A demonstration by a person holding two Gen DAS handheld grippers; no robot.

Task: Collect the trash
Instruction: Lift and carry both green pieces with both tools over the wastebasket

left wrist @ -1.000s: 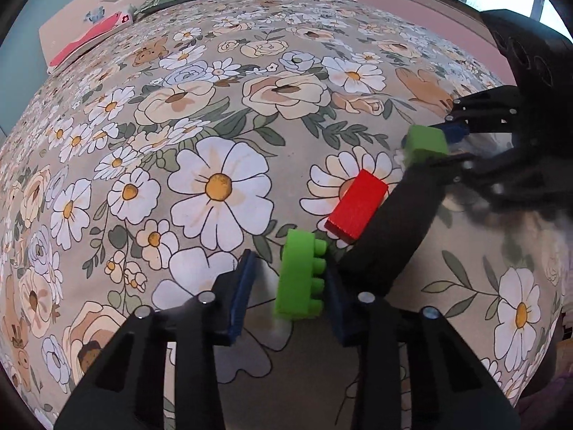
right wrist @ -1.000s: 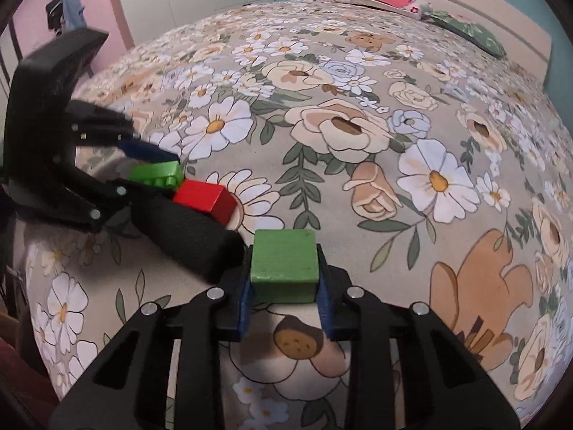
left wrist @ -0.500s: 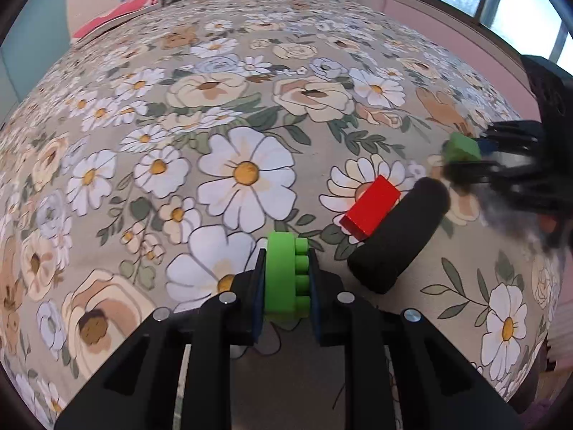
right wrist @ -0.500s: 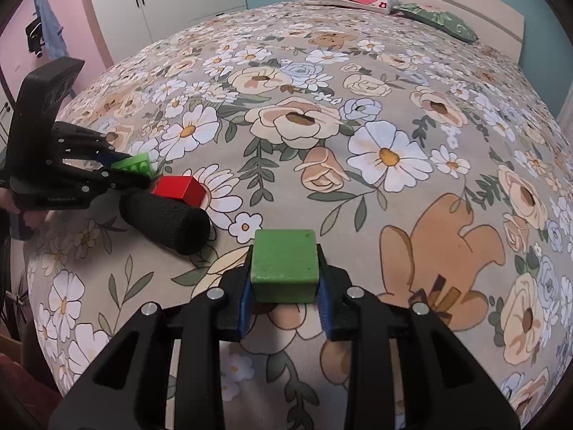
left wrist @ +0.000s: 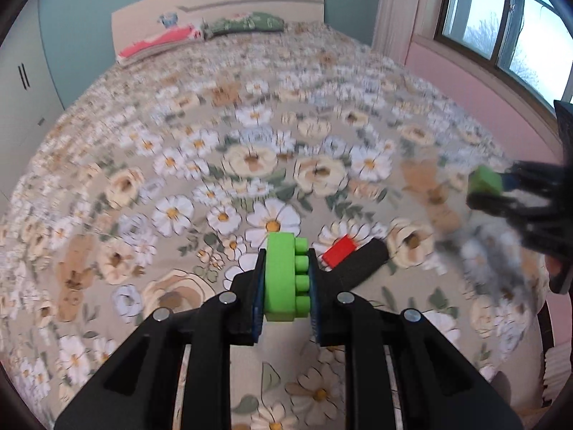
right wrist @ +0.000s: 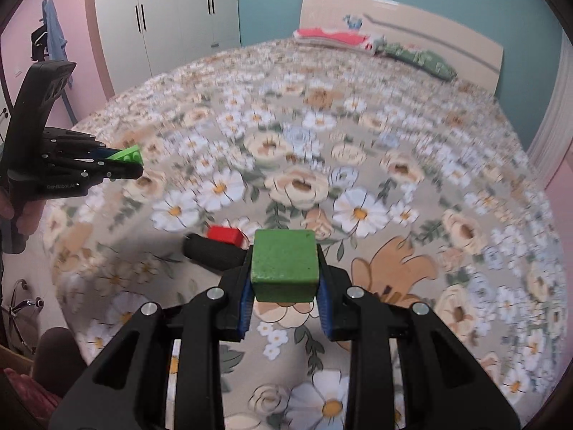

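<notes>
Floral bedspread (left wrist: 250, 157) carries a black foam cylinder (right wrist: 215, 252) touching a red block (right wrist: 225, 234). Right gripper (right wrist: 284, 297) pinches a green cube (right wrist: 284, 265); left gripper (left wrist: 284, 301) pinches a green studded brick (left wrist: 284, 279). Both aloft. Advice: maintain squeeze, carry level; no bin visible.

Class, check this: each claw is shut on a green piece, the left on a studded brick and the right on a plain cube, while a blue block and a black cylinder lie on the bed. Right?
Not quite: the block lying by the black cylinder is a red block, not blue, as the right wrist view shows. The rest holds: the left claw is shut on the studded brick, and the right claw on the plain cube, above the bed.
</notes>
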